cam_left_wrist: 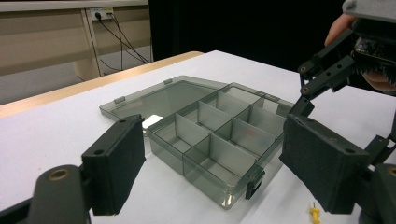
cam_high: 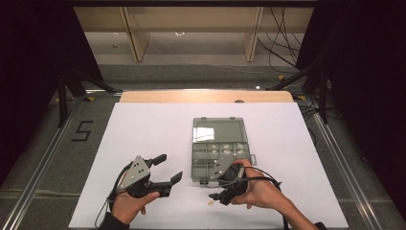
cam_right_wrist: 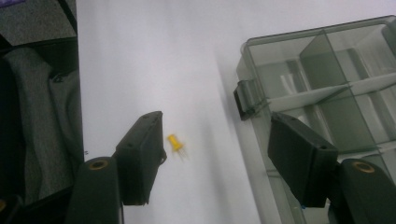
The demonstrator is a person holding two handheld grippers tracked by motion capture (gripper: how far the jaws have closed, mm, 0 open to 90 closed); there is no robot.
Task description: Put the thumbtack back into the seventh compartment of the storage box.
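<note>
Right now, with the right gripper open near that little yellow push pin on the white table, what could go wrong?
1. The small yellow push pin lies flat on the white table, beside one pad, not centred in the right gripper; closing may flick it away.
2. The open smoky clear plastic compartment box sits close to the other jaw, which could knock it.
3. The pin is tiny, so it might slip out.

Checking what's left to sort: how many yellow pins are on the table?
1: the pin lies on the white sheet beside the box, between the right gripper's open jaws. Others may be hidden.
</note>
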